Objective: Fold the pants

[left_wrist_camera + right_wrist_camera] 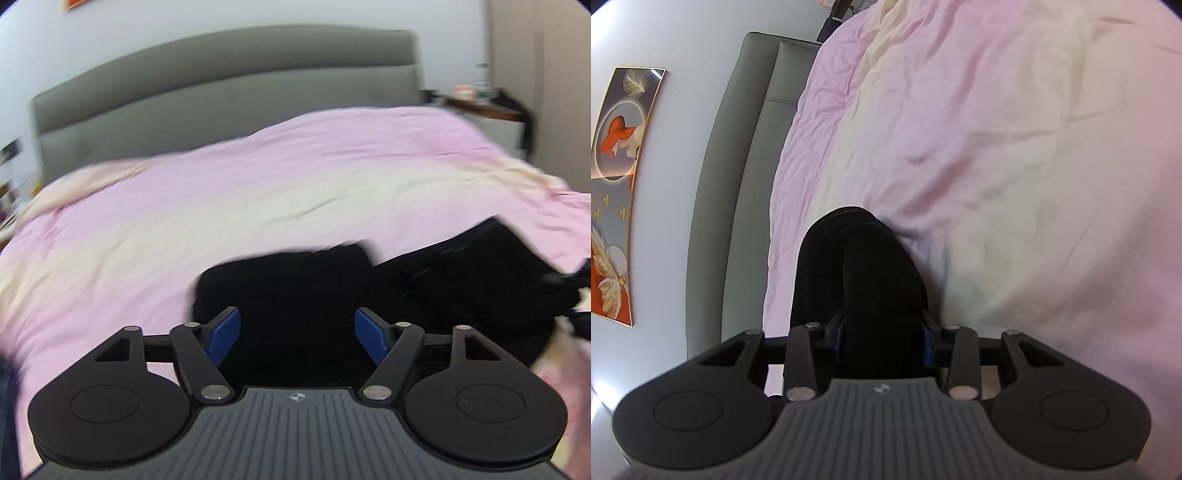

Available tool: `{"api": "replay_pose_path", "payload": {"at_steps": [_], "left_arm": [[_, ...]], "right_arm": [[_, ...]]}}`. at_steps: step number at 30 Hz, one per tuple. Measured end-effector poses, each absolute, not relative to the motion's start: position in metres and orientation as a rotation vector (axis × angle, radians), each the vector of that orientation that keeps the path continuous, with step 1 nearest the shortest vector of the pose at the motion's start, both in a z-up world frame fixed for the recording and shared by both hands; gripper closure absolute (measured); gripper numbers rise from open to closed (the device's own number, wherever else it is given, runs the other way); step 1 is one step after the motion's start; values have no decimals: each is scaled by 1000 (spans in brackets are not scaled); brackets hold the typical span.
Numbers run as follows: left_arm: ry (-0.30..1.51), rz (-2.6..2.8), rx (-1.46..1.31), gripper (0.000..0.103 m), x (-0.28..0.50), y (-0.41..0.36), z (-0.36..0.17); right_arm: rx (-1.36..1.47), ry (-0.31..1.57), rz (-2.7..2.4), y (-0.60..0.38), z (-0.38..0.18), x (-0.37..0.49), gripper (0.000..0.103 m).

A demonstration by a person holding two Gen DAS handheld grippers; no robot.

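Note:
The black pants (288, 280) lie bunched on the pink and cream bedspread (258, 177), running from the centre off to the right. My left gripper (297, 332) hovers over their near end, open. Its blue pads (225, 332) stand wide apart with dark cloth showing between them, and neither pad presses on it. The left wrist view is blurred. In the right wrist view my right gripper (884, 338) is shut on a thick fold of the pants (857, 258). The cloth bulges forward out of the jaws over the bedspread (997, 166).
A grey padded headboard (221, 92) stands at the far side of the bed. A nightstand (491, 107) with small bottles is at the back right. A framed picture (617, 184) hangs on the wall above the headboard (738, 184).

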State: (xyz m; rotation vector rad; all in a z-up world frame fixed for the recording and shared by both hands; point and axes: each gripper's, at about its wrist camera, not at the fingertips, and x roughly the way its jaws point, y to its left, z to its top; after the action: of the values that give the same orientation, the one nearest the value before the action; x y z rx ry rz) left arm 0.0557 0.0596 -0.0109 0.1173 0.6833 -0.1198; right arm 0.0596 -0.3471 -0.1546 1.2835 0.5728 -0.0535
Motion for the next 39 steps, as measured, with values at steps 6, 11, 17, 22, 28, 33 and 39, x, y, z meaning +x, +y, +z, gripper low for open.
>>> {"api": "replay_pose_path", "payload": {"at_steps": [6,11,17,22,28,33,39], "left_arm": [[901,-101,-21,27,63,104,-65],[911,-93,-151,24,69,117,-82],[871,-147,-231,23,61,129,-78],[863,-170,-360,23,61,149,-83],[897,-124,-504,30,55,198,-77],[842,89,-641,30,40,272,-65],[791,145,-709,30,36,289,-58]], "right_arm": [[1266,570,-75,-344,-153,59,69],[1207,565,-120,-333,-131,57,70],[856,397,0,-252,-19,61,72],[247,317,229,-94,52,50,72],[-288,387,415,62,6,41,72],[-419,402,417,97,-23,45,72],[-548,291,417,128,-12,23,72]]}}
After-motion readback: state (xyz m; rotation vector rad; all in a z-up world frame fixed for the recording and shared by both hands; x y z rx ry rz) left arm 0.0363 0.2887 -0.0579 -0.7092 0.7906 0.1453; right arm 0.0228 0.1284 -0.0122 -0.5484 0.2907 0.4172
